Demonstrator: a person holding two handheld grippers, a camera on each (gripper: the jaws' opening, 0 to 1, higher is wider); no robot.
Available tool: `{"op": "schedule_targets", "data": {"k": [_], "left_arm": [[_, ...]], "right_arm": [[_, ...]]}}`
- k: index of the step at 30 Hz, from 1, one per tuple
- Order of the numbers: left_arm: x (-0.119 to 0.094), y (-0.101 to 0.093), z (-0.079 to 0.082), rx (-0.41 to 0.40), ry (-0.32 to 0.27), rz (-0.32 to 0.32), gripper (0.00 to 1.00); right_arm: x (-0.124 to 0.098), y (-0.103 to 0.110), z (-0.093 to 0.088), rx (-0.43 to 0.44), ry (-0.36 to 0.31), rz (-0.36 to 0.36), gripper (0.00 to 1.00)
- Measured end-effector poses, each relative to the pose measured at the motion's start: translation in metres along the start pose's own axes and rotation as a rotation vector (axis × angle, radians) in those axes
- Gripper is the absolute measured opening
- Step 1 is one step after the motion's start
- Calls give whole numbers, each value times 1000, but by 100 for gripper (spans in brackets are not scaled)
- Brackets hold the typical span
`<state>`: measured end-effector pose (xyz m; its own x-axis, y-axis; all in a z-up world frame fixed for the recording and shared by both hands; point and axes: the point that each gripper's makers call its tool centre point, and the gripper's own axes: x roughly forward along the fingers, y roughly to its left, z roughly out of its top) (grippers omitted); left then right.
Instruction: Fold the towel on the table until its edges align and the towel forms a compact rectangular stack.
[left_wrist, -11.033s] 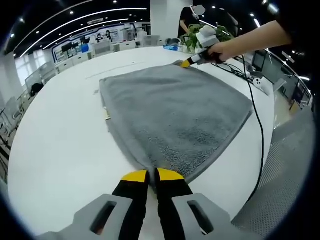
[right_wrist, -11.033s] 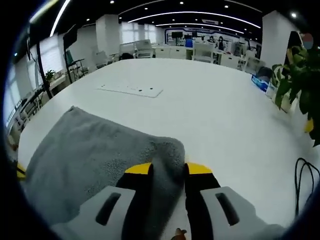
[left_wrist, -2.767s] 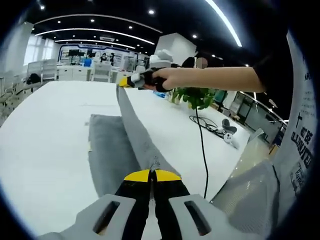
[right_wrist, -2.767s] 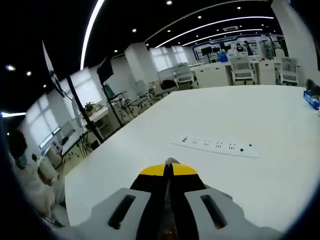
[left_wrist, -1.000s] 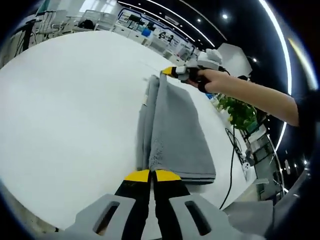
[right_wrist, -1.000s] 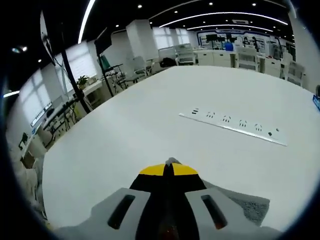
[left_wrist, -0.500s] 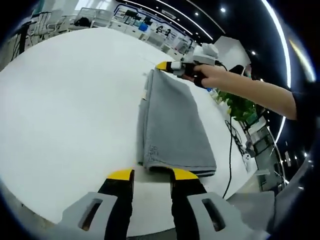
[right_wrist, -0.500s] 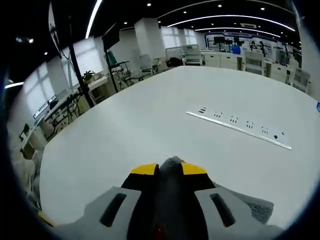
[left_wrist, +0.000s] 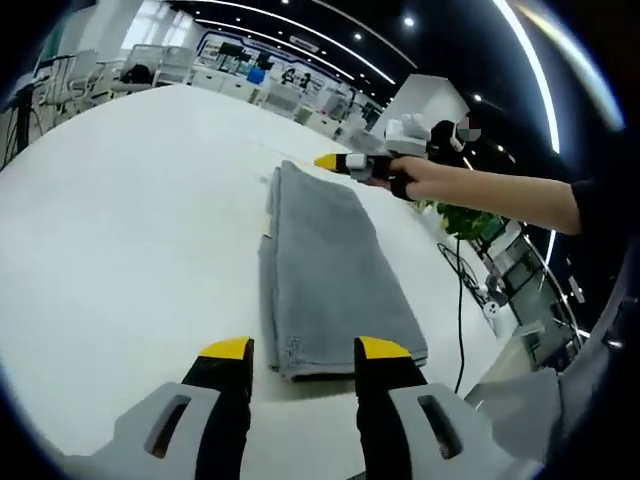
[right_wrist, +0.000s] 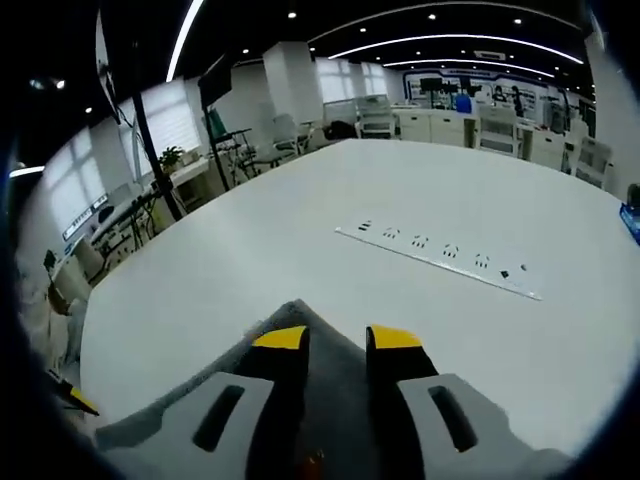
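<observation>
Jaws apart, both grippers | left gripper (left_wrist: 297, 348), right gripper (right_wrist: 335, 338) over folded towel (left_wrist: 320, 262) ends

Open-plan office: rows of desks with monitors (right_wrist: 445, 78) and office chairs (right_wrist: 497, 125), curved ceiling light strips (right_wrist: 440, 42), a big white table (right_wrist: 300, 215) with an inset socket strip (right_wrist: 440, 255), potted plant (left_wrist: 462, 218).

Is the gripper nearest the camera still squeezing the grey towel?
No, the left gripper stands open, its jaws apart just short of the towel lying folded on the table.
</observation>
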<state>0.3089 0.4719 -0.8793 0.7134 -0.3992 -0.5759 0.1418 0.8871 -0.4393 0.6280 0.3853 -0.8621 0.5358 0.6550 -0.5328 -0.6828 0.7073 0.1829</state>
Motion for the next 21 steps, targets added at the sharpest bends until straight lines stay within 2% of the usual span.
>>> {"op": "schedule_targets", "data": {"k": [7, 9, 11, 17, 21], "left_arm": [[2, 6, 0, 80, 30, 15, 43], [4, 14, -1, 139, 42, 47, 46], [3, 16, 0, 189, 44, 76, 54], [4, 17, 1, 188, 45, 69, 55], [4, 13, 6, 149, 9, 54, 52]], "right_arm": [[-18, -9, -7, -1, 4, -12, 38], [-22, -12, -8, 3, 3, -20, 40], [-25, -17, -11, 3, 12, -25, 43], [-37, -29, -18, 22, 27, -54, 44], [-39, -37, -28, 28, 46, -68, 44]]}}
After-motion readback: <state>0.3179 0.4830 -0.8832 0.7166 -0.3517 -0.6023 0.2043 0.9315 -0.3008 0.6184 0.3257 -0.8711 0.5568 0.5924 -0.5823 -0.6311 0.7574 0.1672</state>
